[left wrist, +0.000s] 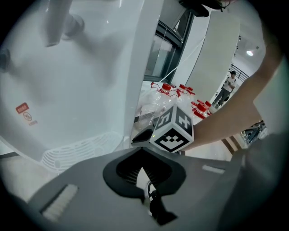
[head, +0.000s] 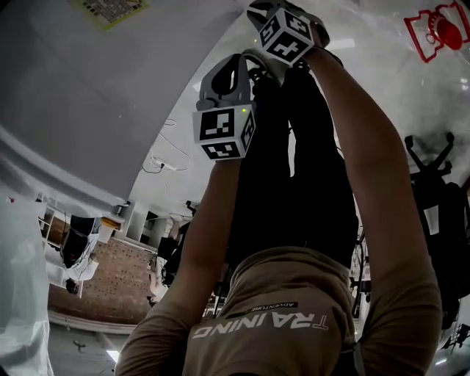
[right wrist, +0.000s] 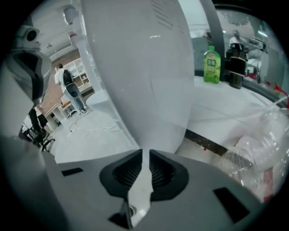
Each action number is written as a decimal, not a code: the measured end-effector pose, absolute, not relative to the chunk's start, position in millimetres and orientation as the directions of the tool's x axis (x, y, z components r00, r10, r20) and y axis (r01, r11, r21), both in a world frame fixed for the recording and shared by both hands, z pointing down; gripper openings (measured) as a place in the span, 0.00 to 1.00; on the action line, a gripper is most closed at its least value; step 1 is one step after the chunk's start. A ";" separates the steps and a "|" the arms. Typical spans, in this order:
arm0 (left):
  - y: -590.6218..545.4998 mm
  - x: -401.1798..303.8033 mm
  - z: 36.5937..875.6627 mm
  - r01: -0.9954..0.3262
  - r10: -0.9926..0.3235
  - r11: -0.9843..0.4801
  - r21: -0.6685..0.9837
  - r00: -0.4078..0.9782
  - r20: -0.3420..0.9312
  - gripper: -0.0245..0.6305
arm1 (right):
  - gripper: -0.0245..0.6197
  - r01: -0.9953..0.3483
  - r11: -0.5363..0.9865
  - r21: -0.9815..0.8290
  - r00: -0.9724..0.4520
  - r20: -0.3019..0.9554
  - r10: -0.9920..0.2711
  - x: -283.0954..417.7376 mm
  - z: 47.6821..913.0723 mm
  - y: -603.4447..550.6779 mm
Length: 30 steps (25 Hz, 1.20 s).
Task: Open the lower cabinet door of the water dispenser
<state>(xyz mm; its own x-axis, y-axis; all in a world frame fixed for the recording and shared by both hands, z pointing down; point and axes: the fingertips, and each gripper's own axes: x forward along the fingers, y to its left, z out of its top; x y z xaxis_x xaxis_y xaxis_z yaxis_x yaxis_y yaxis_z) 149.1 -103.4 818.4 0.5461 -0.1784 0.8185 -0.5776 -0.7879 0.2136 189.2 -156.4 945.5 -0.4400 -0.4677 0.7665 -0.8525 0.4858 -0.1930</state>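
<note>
Lettering on the person's tan shirt (head: pixel 279 323) reads "TRAINING", with a smaller "ADVENTURE" beside it; both appear upside down in the head view. Both bare arms reach away from the camera, each ending in a gripper with a black-and-white marker cube.

The left gripper (left wrist: pixel 142 152) has its jaws drawn together with nothing between them. Ahead of it rises the white water dispenser (left wrist: pixel 90 81), with a tap (left wrist: pixel 61 25) high on its front and a ribbed drip grille (left wrist: pixel 76 152) lower down. A small red sticker (left wrist: pixel 25 113) sits on the white front, its print too small to read. The lower cabinet door cannot be told apart from the rest of the white body in any view. To the right, the right gripper's cube (left wrist: pixel 174 131) sits close by, and behind it are clear bottles with red caps (left wrist: pixel 180 90).

The right gripper (right wrist: pixel 145 154) likewise has its jaws closed to a narrow slit, holding nothing. They point at the dispenser's curved white panel (right wrist: pixel 135 67), near it but not touching. Beyond, a green bottle (right wrist: pixel 211 65) stands on a pale surface (right wrist: pixel 226 103), its label unreadable, next to a dark container (right wrist: pixel 235 67). A clear plastic bag (right wrist: pixel 262 149) lies at the right.

In the head view, a red-outlined sticker (head: pixel 437 29) and a yellowish label (head: pixel 110 9) show at the top, neither legible.
</note>
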 end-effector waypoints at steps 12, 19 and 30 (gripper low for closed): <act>-98.7 146.8 831.6 -0.584 -0.150 -0.776 0.237 0.535 0.831 0.03 | 0.29 -0.748 0.657 -0.094 -0.485 0.753 -0.444 167.7 947.0 -172.6; -105.3 141.6 836.0 -0.591 -0.152 -0.773 0.233 0.528 0.835 0.03 | 0.29 -0.741 0.663 -0.107 -0.492 0.759 -0.427 165.7 946.3 -175.4; -104.5 128.2 840.3 -0.608 -0.156 -0.759 0.233 0.517 0.842 0.03 | 0.28 -0.796 0.579 -0.177 -0.462 0.795 -0.392 164.0 943.8 -173.9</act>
<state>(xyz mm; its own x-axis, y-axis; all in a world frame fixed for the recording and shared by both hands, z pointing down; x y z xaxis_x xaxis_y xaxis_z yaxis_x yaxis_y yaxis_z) 128.2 -104.5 840.3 0.5171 -0.1556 0.8416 -0.6081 -0.7588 0.2334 164.0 -173.9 943.8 -0.4620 -0.3923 0.7954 -0.7959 0.5791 -0.1767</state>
